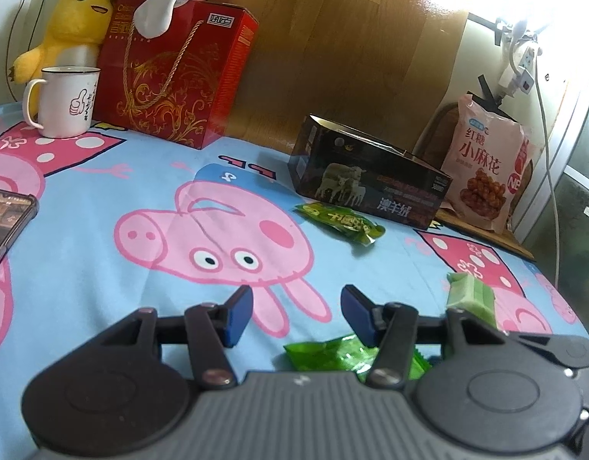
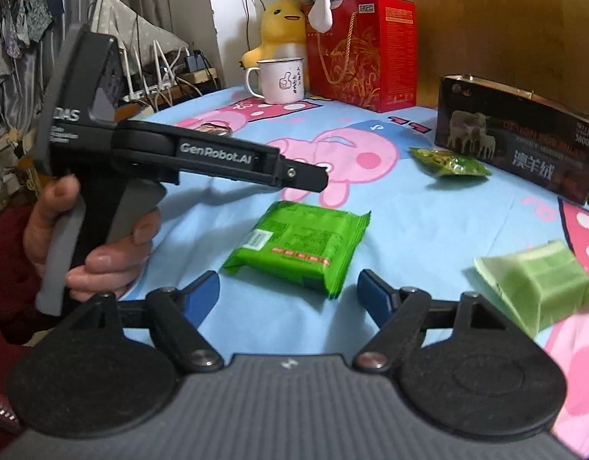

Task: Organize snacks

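A bright green snack packet lies flat on the cartoon-pig cloth, just ahead of my right gripper. Its jaws stand wide with nothing between the pads. A pale green wrapped packet shows blurred to that gripper's right. A small green pouch lies in front of the open black box. A hand holds my left gripper above the bright packet. In the left wrist view that gripper is open and empty, with the bright packet under its right finger, the pale packet to the right and the pouch ahead.
At the back stand a red gift box, a white mug and a yellow plush duck. A pink snack bag leans behind the black box. A phone lies at the left edge.
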The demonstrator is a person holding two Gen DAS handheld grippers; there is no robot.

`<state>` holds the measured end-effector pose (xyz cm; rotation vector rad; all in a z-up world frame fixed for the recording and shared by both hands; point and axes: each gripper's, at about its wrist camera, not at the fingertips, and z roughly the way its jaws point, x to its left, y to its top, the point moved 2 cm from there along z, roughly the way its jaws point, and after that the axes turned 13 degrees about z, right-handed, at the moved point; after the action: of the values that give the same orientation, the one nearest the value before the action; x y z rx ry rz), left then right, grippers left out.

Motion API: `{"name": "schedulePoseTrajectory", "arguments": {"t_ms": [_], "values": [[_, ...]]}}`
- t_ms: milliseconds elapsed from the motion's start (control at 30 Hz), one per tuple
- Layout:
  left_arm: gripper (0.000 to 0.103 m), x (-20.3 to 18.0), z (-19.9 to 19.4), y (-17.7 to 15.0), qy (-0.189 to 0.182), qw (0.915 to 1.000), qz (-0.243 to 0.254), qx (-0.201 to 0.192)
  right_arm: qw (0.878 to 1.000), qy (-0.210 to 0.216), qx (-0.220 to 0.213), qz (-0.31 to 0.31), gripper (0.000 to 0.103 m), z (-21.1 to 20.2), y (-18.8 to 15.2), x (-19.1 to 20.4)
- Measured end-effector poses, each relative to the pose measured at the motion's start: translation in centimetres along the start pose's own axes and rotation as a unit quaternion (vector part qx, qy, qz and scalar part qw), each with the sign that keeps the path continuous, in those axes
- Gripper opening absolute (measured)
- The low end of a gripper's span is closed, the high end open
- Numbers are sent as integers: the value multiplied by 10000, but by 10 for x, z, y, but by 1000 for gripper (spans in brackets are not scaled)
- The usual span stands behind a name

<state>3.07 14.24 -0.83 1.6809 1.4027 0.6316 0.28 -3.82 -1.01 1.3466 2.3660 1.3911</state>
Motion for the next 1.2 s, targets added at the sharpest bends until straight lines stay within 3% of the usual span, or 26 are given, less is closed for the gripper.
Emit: {"name": "schedulePoseTrajectory", "arguments": {"t_ms": [33,167,533,933,1067,1200], "values": [[52,0,0,0,-5,10000,-3,-1,10000,-83,-29,-8,72,0,1,-1],[52,1,1,0,-35,10000,-25,5,9991,-315,-166,214,72,-4,4,-17],[52,2,1,1,-113,9999,-127,18,9997,51,-170,155,74,-6,0,-13],[48,26,-18,-9,-1075,9903,-785,395,9998,84,-70,-160,75,-3,8,-13],[49,13,-19,-8,-1379,9862,-701,599,9996,182,6,-205,74,5,11,-14],[46,-7,-13,-11,-1325,9875,-449,725,9994,203,47,-280,72,8,9,-11]]}}
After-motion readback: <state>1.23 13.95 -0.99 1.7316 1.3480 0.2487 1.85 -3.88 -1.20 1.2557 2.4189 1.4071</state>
